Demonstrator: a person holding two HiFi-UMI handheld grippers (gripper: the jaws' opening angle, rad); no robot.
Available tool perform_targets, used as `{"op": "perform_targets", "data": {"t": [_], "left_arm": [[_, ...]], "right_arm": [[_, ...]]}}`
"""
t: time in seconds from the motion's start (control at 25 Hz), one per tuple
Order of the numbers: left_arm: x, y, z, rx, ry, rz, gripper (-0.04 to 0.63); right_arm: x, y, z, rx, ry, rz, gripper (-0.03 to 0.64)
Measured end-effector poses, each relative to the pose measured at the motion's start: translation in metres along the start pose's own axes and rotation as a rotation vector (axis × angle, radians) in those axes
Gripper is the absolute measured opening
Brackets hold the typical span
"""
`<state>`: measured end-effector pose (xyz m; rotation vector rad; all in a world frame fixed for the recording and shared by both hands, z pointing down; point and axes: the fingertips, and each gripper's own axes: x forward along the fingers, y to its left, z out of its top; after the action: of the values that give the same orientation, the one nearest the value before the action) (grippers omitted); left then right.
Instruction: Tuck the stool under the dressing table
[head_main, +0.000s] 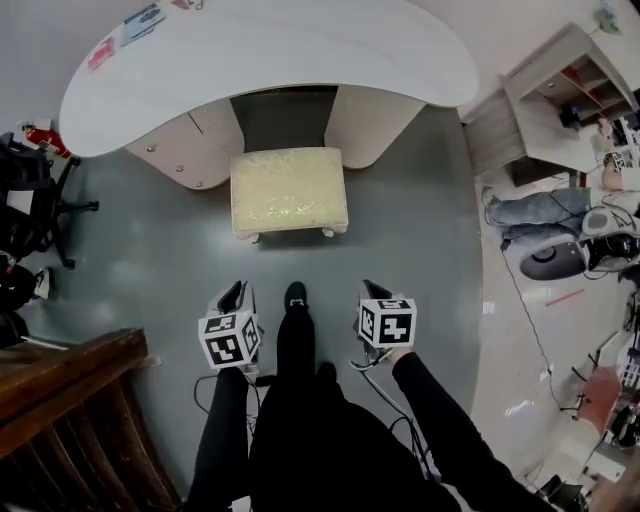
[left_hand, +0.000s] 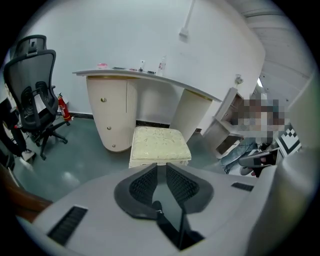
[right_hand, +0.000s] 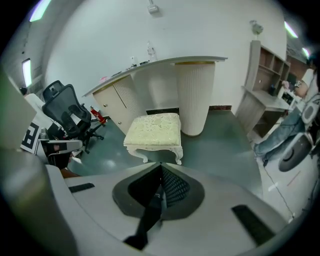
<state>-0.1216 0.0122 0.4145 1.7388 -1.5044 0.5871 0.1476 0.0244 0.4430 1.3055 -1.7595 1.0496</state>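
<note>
Step in hand: the approach, as I judge it; the tucking push has not begun.
Stool: one cream cushioned square stool with carved white legs (head_main: 289, 190) stands on the grey-green floor (head_main: 420, 230). It faces the knee gap, with its far edge about level with the front edge of the top and most of the seat out in the open.
Bench: one white curved-top dressing bench (head_main: 300, 45) on two cream pedestals, one either side of the gap. The small items on top are too small to count.
Left gripper: the left gripper (left_hand: 160, 167) is held back near the person's legs, well apart from the stool. Its fingers are closed tip to tip with nothing between them.
Right gripper: the right gripper (right_hand: 161, 167) is likewise held back and empty, its fingers closed together.
Next move: it likely calls for bringing both grippers forward to the near edge of the seat. The stool should then go straight in, kept square so that it clears both pedestals.
Risk: an uneven shove could turn the stool into a pedestal.
Other counts: two grippers, one black mesh office chair (left_hand: 36, 95) and one open shelf unit (head_main: 565, 85).
</note>
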Motion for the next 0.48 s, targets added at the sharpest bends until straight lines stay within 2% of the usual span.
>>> {"op": "perform_targets", "data": {"t": [0.16, 0.48], "left_arm": [[0.036, 0.017, -0.015, -0.039, 0.05, 0.008, 0.017], [0.107, 0.045, -0.046, -0.091, 0.131, 0.021, 0.008]], "right_arm": [[0.039, -0.005, 0.007, -0.02, 0.039, -0.022, 0.005], [0.12, -0.022, 0.003, -0.022, 0.106, -0.041, 0.005]]}}
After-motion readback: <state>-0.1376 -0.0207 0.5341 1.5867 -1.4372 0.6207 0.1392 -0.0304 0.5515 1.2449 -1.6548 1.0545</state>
